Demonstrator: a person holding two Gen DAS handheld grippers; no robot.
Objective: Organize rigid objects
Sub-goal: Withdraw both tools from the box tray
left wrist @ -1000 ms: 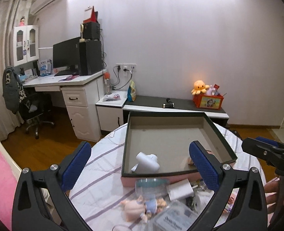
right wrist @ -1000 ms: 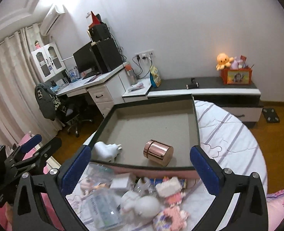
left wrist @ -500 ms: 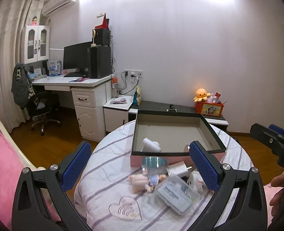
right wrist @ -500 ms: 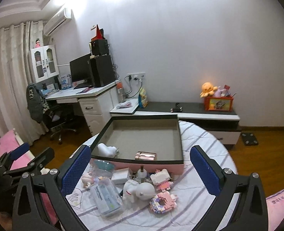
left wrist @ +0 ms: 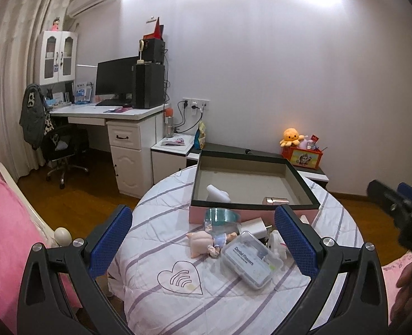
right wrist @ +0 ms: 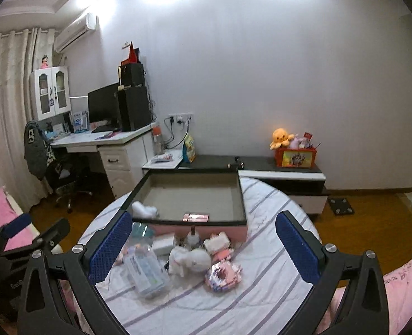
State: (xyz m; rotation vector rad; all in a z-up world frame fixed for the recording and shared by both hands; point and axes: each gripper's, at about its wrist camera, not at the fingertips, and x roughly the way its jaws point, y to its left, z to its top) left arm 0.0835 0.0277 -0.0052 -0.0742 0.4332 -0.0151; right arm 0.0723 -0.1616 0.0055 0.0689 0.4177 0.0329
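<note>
A pink box with a dark rim [left wrist: 250, 201] [right wrist: 189, 220] stands on a round striped table [left wrist: 155, 223] [right wrist: 264, 203]. In it lie a white plug adapter [left wrist: 217, 192] [right wrist: 144, 209] and a rose-gold cylinder [left wrist: 275, 201] [right wrist: 196, 217]. In front of the box lie a clear floss case [left wrist: 247, 259] [right wrist: 146, 272], a small doll [left wrist: 206, 241], a teal-lidded jar [left wrist: 221, 219], a white charger [left wrist: 254, 226] [right wrist: 163, 244], a white figure [right wrist: 189, 259] and pink block toys [right wrist: 222, 276]. My left gripper [left wrist: 206, 244] and right gripper [right wrist: 203, 247] are open and empty, held back above the table's near edge.
A white desk with monitor and speakers [left wrist: 122, 111] and an office chair [left wrist: 60, 145] stand at the left. A low cabinet with an orange plush and toy box [right wrist: 292, 153] runs along the far wall. A pink bed [left wrist: 2, 223] borders the table.
Both grippers have pulled back and up from the box. The items in front of the box have come fully into view. Both stay open and empty.
</note>
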